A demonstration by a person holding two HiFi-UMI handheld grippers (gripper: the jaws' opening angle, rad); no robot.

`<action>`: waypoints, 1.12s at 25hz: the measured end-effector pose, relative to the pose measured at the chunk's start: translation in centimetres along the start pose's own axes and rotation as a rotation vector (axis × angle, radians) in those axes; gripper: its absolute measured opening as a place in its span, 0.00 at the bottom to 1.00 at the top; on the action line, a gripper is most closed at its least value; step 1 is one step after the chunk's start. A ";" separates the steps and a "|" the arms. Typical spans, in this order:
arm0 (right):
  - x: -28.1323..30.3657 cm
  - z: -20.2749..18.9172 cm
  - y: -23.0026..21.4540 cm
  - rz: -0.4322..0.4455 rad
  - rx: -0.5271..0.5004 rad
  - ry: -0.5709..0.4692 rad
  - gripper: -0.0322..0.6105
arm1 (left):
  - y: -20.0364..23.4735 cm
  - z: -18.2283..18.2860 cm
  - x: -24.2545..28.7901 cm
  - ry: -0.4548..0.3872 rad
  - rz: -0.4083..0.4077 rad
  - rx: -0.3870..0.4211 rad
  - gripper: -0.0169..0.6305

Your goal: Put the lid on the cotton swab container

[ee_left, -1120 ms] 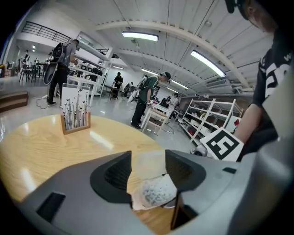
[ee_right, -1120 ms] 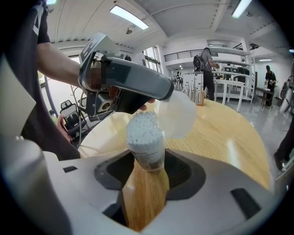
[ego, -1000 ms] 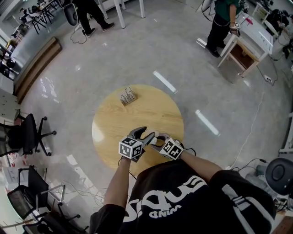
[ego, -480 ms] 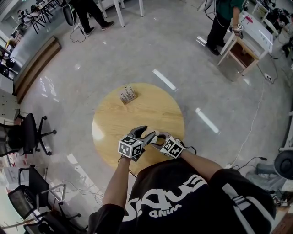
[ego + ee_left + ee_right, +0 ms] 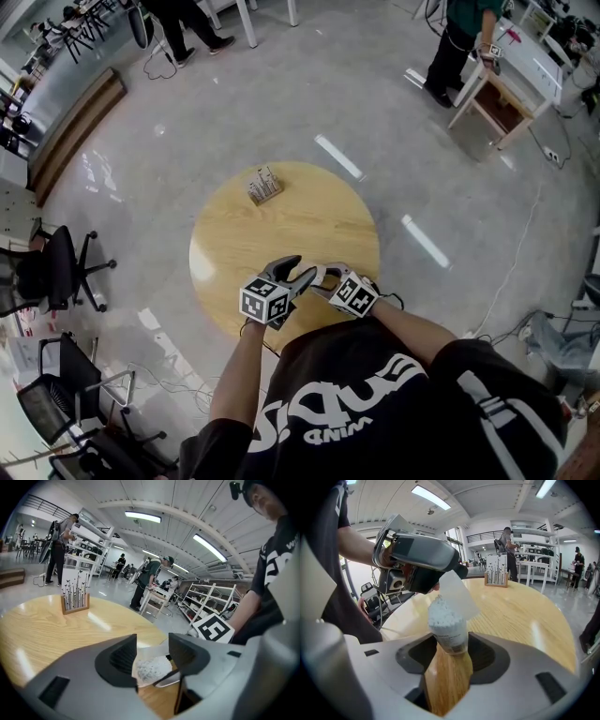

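At the near edge of a round table (image 5: 281,225), right gripper (image 5: 450,654) clamped part-open around the container (image 5: 448,627) of swabs, left gripper (image 5: 152,656) pinching the clear lid (image 5: 457,595), tilted just above the exposed swab tips, not yet seated.

Head view drifted: table (image 5: 225,234) and wooden holder (image 5: 264,186) sat slightly higher in frame. At right edge, round grey object slid out of view. At top right, bystander (image 5: 448,56) rose toward frame edge.

Left gripper (image 5: 293,275) and right gripper (image 5: 320,279) meet, jaws seemingly clamped.
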State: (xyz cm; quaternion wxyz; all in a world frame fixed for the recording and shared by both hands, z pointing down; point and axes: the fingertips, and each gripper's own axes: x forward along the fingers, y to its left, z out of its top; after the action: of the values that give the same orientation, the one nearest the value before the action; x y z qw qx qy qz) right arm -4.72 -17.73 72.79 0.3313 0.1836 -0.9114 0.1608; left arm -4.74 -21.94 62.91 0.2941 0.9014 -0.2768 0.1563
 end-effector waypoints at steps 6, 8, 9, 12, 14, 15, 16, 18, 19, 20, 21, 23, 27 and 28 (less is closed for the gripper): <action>0.3 -0.4 -0.4 -0.012 -0.001 0.002 0.37 | 0.0 -0.4 -0.4 -0.006 0.015 -0.019 0.36; 0.1 -0.1 -0.1 -0.006 0.002 0.005 0.37 | 0.0 -0.5 -0.5 -0.009 0.025 -0.022 0.36; 0.1 0.1 0.0 -0.003 0.002 0.005 0.37 | 0.0 -0.6 -0.5 -0.009 0.030 -0.022 0.36; 0.0 0.0 0.0 -0.005 -0.002 0.009 0.37 | 0.0 -0.8 -0.5 -0.003 0.049 -0.020 0.34; 0.0 0.1 0.1 -0.006 -0.003 0.014 0.37 | 0.1 -1.0 -0.8 0.002 0.063 -0.021 0.31; 0.0 0.2 0.2 -0.007 -0.003 0.015 0.37 | 0.2 -1.2 -1.0 0.006 0.070 -0.021 0.30; 0.1 0.2 0.2 -0.009 -0.002 0.016 0.37 | 0.3 -1.4 -1.1 0.011 0.078 -0.018 0.29; 0.2 0.1 0.2 -0.011 -0.002 0.016 0.37 | 0.5 -1.8 -1.2 0.022 0.094 0.000 0.27; 0.2 0.0 0.1 -0.012 -0.003 0.017 0.37 | 0.5 -1.9 -1.1 0.025 0.101 0.009 0.25; 0.3 -0.1 0.0 -0.013 -0.006 0.019 0.37 | 0.6 -2.0 -1.0 0.026 0.106 0.015 0.25; 0.3 -0.2 -0.1 -0.014 -0.007 0.020 0.37 | 0.6 -2.0 -1.0 0.028 0.111 0.019 0.24; 0.3 -0.2 0.0 -0.013 0.000 0.018 0.37 | 0.7 -2.2 -0.9 0.035 0.121 0.034 0.22; 0.5 -0.2 0.1 -0.014 0.001 0.020 0.37 | 0.8 -2.4 -0.9 0.051 0.137 0.080 0.21; 0.5 -0.2 0.0 -0.014 0.000 0.027 0.37 | 0.9 -2.4 -0.9 0.055 0.141 0.096 0.21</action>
State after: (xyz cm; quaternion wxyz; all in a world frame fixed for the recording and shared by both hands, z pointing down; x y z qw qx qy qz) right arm -4.98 -17.76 73.33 0.3449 0.1878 -0.9055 0.1607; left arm -6.25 -20.69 64.74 0.2461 0.8881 -0.3236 0.2144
